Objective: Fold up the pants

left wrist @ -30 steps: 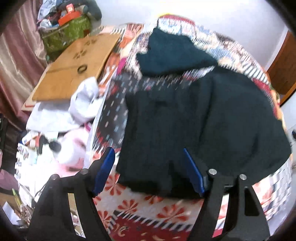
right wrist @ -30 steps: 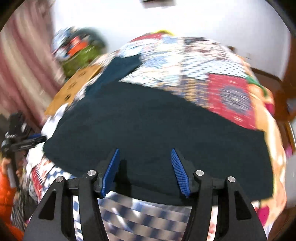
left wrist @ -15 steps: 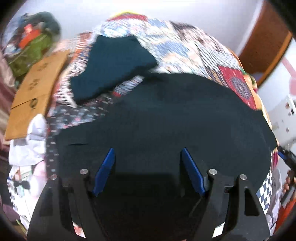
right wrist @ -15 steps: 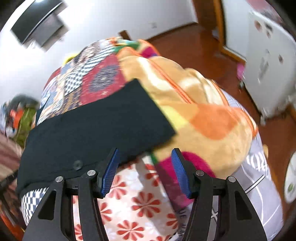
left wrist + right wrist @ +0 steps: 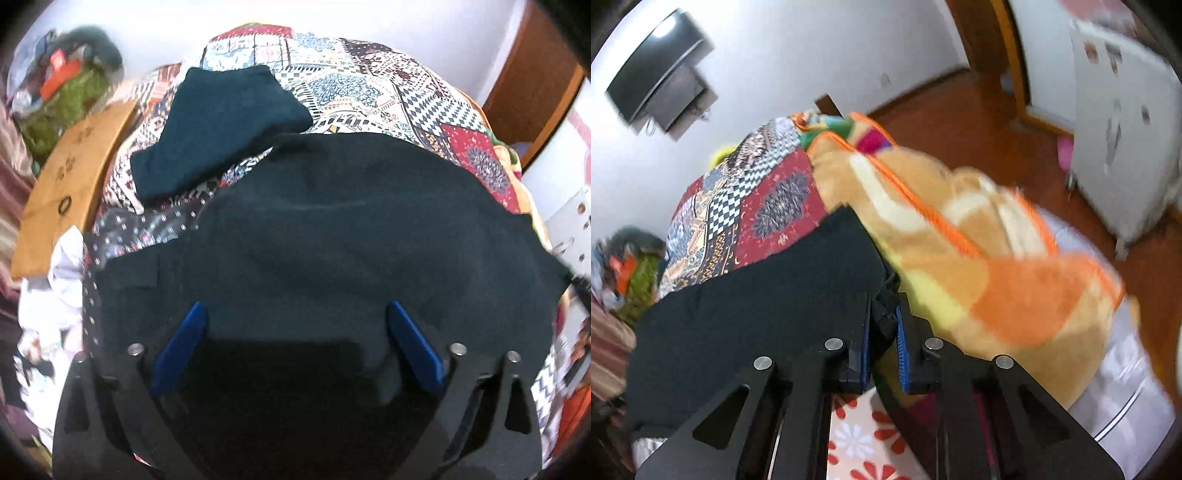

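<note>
Dark navy pants lie spread flat across a patchwork bedspread. My left gripper is open and hovers low over the near part of the pants, its blue fingertips wide apart. In the right wrist view the pants run off to the left. My right gripper is shut on the pants' right corner, with dark cloth pinched between its blue pads.
A second folded dark garment lies further back on the bed. A wooden board and a pile of clutter sit to the left. An orange and yellow blanket bulges right of the pants. A white cabinet stands on the floor.
My right gripper has swung to the pants' right corner and closed on it. My left gripper has moved in over the pants and stays open.
</note>
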Available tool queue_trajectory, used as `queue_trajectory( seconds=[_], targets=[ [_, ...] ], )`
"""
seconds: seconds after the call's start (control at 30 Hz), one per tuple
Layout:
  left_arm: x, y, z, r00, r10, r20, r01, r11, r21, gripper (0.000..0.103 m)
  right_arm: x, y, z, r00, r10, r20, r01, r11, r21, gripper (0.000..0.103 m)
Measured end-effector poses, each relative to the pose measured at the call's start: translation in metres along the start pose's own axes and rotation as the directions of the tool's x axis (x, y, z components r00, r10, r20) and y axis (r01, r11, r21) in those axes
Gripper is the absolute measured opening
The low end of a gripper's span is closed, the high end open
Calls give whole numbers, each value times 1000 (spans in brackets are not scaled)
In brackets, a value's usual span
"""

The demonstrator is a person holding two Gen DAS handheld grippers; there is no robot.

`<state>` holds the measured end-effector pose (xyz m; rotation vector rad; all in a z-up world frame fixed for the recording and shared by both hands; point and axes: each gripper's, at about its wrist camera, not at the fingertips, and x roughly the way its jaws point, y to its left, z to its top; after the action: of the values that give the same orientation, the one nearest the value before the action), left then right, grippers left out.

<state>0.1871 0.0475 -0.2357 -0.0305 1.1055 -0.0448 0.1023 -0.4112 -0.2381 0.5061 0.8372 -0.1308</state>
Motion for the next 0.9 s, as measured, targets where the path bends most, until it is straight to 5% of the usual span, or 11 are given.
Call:
queue_trajectory(
  seconds=[0.17, 0.3, 0.4, 0.53, 0.6, 0.7, 0.9],
  targets=[
    [1, 11, -5, 1000, -27, -9, 27, 999, -17, 102, 5, 2, 17, 997, -71, 8, 71, 993, -95, 9],
    [-4, 18, -14, 999, -42, -19, 41, 999, -30, 102, 31, -9, -1, 971, -232, -57, 219, 961, -171, 0],
    [-12, 19, -8, 1000, 5, -21, -5, 1000, 8, 101, 17, -24, 0, 981, -185, -65, 177, 978, -109, 0],
    [-18, 22, 28, 999, 32, 31, -33, 999, 3, 100, -11, -18, 15, 985, -171, -25, 166, 978, -130, 14],
    [-8, 22, 47, 1000, 0, 20, 0, 1000, 6, 100, -19, -15, 21, 989, -145, -16, 142, 982, -124, 37],
    [19, 6, 66, 996, -78, -53, 80, 996, 35, 100, -31, -7, 23, 996, -90, 20, 91, 990, -107, 53],
    [62, -33, 90, 996, -36, -76, 47, 989, 141, 101, -23, 9, 11, 999, -30, -14, 29, 995, -94, 59]
  ],
)
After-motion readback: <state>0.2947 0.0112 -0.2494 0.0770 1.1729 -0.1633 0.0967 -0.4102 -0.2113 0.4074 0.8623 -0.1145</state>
